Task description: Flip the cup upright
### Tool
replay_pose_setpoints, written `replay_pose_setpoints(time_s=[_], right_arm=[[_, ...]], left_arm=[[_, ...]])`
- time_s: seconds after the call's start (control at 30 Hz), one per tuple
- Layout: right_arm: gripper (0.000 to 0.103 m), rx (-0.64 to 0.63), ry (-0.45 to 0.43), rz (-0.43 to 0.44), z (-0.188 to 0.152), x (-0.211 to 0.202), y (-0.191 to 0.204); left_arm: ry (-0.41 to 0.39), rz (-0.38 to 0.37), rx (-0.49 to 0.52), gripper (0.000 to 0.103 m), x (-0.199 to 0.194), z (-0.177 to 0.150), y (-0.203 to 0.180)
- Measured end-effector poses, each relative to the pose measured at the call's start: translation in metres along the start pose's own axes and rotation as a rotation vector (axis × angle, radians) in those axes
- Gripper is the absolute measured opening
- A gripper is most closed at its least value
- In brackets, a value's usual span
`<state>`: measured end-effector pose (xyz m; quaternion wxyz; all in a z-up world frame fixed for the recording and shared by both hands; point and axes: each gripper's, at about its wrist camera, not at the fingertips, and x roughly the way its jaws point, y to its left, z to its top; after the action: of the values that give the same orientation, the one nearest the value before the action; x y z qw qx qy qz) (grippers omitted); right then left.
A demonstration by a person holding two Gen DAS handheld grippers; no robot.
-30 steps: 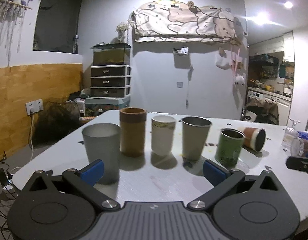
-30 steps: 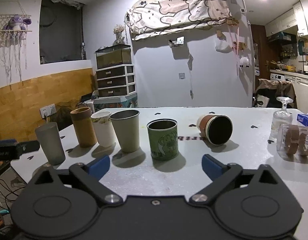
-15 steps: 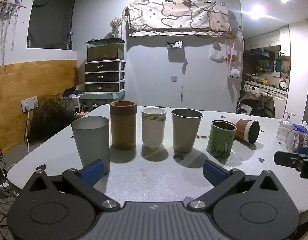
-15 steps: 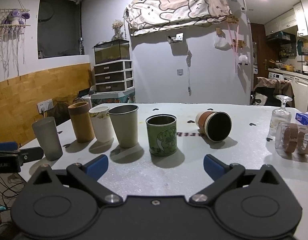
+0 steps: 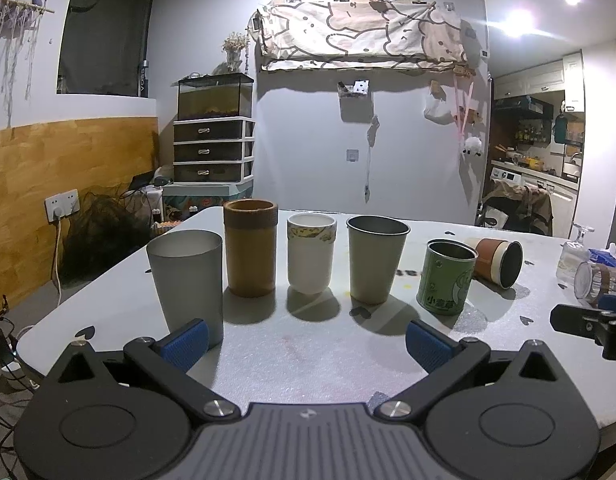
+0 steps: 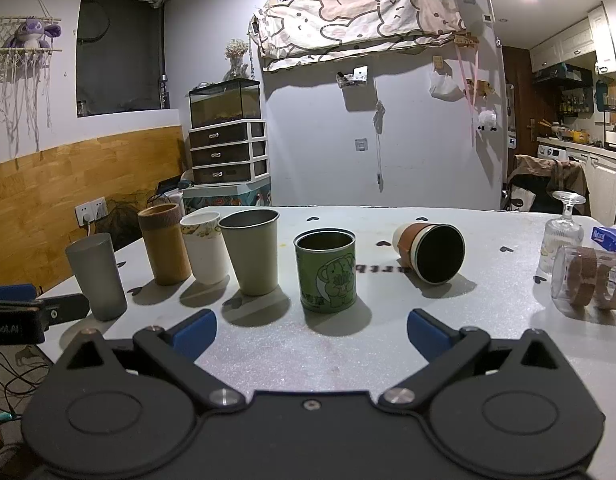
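Note:
A brown-sleeved cup (image 6: 430, 253) lies on its side on the white table (image 6: 348, 352), dark mouth facing me; it also shows in the left wrist view (image 5: 498, 262) at the right. My right gripper (image 6: 311, 334) is open and empty, near the table's front edge, short of the green tin (image 6: 326, 270). My left gripper (image 5: 305, 344) is open and empty, with the grey cup (image 5: 185, 282) just beyond its left finger. The right gripper's tip (image 5: 588, 322) shows in the left view's right edge.
Upright in a row stand the grey cup (image 6: 95, 274), a brown tube cup (image 6: 163, 242), a white cup (image 6: 203, 246), a metal cup (image 6: 253, 248) and the green tin. At the right lie a clear glass (image 6: 588, 278) on its side, an upturned stemmed glass (image 6: 562, 236) and a tissue box (image 6: 610, 238).
Both grippers have drawn back a little from the cups and levelled out. The cups have not moved. Both grippers stay open.

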<state>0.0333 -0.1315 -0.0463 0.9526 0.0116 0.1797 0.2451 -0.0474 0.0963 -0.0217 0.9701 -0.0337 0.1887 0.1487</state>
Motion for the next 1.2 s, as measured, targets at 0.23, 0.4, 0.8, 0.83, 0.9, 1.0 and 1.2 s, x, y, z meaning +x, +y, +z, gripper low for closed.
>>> replay_pose_setpoints(time_s=[0.23, 0.4, 0.8, 0.83, 0.9, 1.0, 1.2], right_arm=[[0.103, 0.001, 0.000, -0.001, -0.0002, -0.0003, 0.0003], [0.103, 0.005, -0.003, -0.003, -0.0009, -0.0013, 0.0013], [0.103, 0.004, -0.002, -0.005, -0.0010, -0.0017, 0.0012], [0.103, 0.004, -0.002, -0.004, -0.0009, -0.0018, 0.0011], [0.103, 0.004, -0.002, -0.004, -0.0005, -0.0013, 0.0010], [0.103, 0.004, -0.002, -0.004, -0.0007, -0.0018, 0.0012], [0.103, 0.005, -0.002, -0.005, -0.0002, -0.0015, 0.0011]], left_arm=[[0.002, 0.003, -0.005, 0.103, -0.0010, 0.0005, 0.0016], [0.004, 0.010, -0.011, 0.103, -0.0018, 0.0009, 0.0007], [0.006, 0.011, -0.012, 0.103, -0.0017, 0.0016, 0.0006], [0.006, 0.011, -0.010, 0.103, -0.0016, 0.0015, 0.0007], [0.006, 0.010, -0.011, 0.103, -0.0017, 0.0016, 0.0007], [0.006, 0.011, -0.011, 0.103, -0.0017, 0.0017, 0.0007], [0.005, 0.007, -0.013, 0.103, -0.0017, 0.0019, 0.0003]])
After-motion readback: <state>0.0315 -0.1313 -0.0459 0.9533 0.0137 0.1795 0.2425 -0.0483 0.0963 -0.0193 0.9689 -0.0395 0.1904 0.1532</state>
